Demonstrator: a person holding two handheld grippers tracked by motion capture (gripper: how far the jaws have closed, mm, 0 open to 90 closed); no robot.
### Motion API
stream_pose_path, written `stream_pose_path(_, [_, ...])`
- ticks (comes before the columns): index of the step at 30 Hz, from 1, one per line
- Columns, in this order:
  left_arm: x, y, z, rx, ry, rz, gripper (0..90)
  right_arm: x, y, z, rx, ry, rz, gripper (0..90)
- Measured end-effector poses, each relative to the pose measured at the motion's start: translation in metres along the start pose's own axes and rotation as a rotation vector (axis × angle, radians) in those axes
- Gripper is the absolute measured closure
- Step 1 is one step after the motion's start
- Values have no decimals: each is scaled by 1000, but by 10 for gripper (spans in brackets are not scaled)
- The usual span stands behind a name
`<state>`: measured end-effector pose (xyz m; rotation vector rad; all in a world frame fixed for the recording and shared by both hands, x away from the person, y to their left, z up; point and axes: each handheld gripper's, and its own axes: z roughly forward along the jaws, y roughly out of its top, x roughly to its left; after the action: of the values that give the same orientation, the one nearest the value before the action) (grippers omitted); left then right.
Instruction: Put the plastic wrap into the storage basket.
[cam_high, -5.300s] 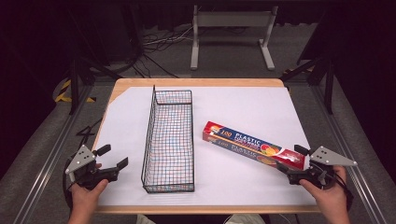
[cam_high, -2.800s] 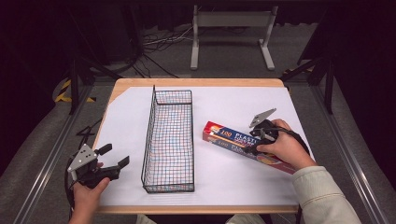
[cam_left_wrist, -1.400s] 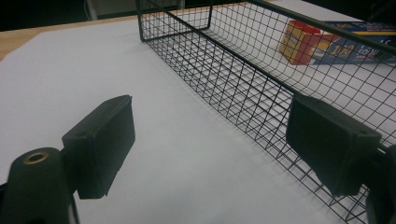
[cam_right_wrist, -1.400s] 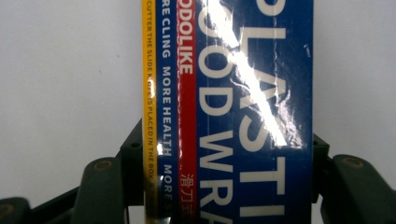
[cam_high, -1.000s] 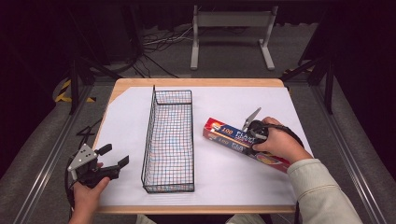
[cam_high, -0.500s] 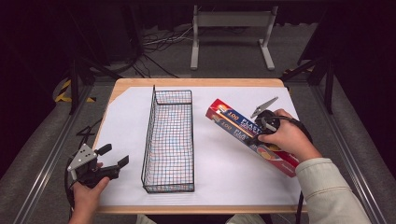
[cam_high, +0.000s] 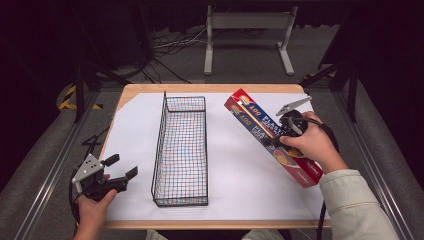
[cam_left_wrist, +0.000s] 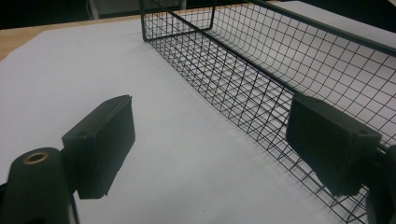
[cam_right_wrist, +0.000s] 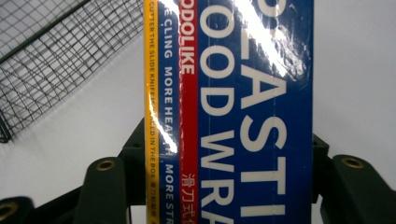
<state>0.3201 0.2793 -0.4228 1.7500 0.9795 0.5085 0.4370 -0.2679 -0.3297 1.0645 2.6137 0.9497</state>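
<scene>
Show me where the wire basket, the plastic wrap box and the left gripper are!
wire basket (cam_high: 181, 150), high view, on its mesh floor.
plastic wrap box (cam_right_wrist: 252, 93), right gripper view, on its blue printed face.
left gripper (cam_high: 121, 167), high view, midway between its two open fingers.

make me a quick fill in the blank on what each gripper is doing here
1. The right gripper is shut on the long blue and red ____ box.
2. The left gripper has its fingers ____, holding nothing.
3. The black wire ____ lies between the two grippers.

Missing words: plastic wrap; open; basket
</scene>
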Motion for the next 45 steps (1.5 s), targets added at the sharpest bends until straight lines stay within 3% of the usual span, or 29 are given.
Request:
stream_pose_path(3, [0,0,0,0,0,0,163,0,1,-3,-20,-12,19,411])
stream_pose_path(6, [0,0,0,0,1,-2,164,3,4,-8,-51,-61,133,411])
stream_pose_path(8, [0,0,0,0,1,-2,164,3,5,-8,-55,-70,161,411])
stream_pose_path(9, [0,0,0,0,1,-3,164,4,7,-10,-78,-103,218,412])
stream_pose_path(12, [1,0,0,0,3,-3,164,6,9,-11,-96,-143,283,413])
stream_pose_path(13, [1,0,0,0,3,-3,164,6,9,-11,-96,-143,283,413])
stream_pose_path(14, [1,0,0,-3,4,-6,163,6,11,-11,-93,-169,358,412])
stream_pose_path(15, [1,0,0,-3,4,-6,164,7,12,-11,-91,-182,383,412])
stream_pose_path(19, [1,0,0,-2,4,-5,164,6,14,-10,-80,-210,560,412])
stream_pose_path(21, [1,0,0,-3,4,-5,163,4,15,-10,-76,-235,615,412])
stream_pose_path(24, [1,0,0,-1,4,-4,164,3,17,-9,-73,-255,668,412])
stream_pose_path(32, [1,0,1,1,5,-5,163,2,23,-6,-82,-227,813,411])
stream_pose_path(45, [0,1,0,-4,8,0,164,14,53,-1,-65,-230,877,411])
